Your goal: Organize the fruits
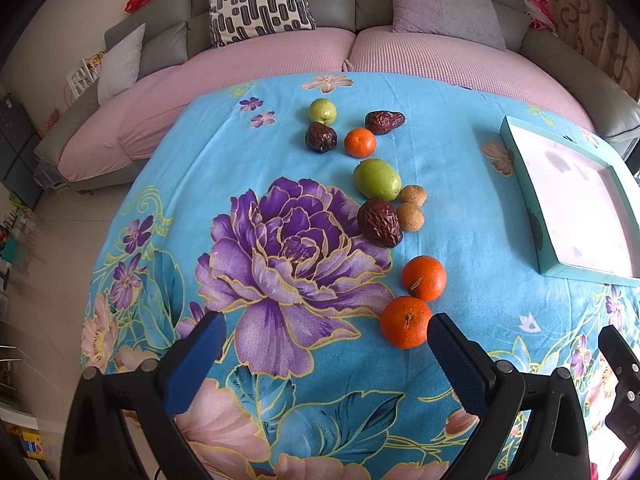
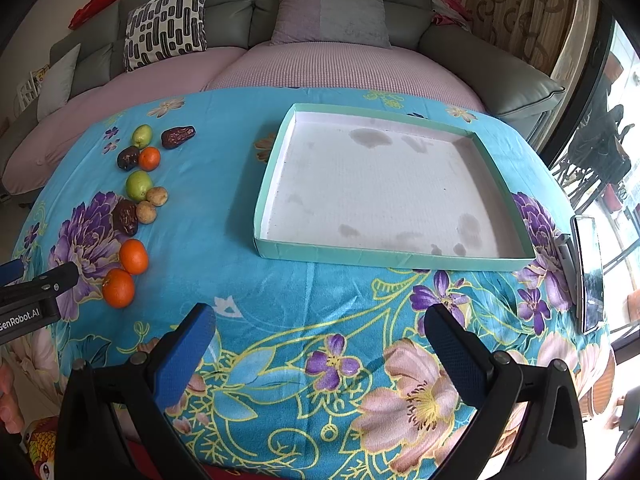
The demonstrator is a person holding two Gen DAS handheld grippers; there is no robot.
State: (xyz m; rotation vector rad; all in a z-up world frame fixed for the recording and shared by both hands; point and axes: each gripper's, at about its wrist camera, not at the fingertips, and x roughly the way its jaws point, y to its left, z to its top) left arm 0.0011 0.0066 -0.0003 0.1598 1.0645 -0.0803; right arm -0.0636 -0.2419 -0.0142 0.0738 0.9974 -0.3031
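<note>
Several fruits lie in a line on the flowered blue tablecloth [image 1: 440, 184]: three oranges, the nearest orange [image 1: 405, 322] just left of my left gripper's right finger, two green fruits [image 1: 376, 178], three dark dates [image 1: 379, 222] and two small tan fruits [image 1: 413, 196]. The fruits show at the left in the right wrist view [image 2: 133, 257]. A shallow teal tray [image 2: 400, 258] with a white stained floor stands empty at the right. My left gripper [image 1: 326, 334] is open and empty above the cloth. My right gripper [image 2: 320, 326] is open and empty in front of the tray.
A grey sofa with pink seat covers [image 1: 280, 52] and cushions stands behind the table. A phone or tablet [image 2: 588, 272] lies at the table's right edge. The left gripper's body [image 2: 36, 296] shows at the left of the right wrist view.
</note>
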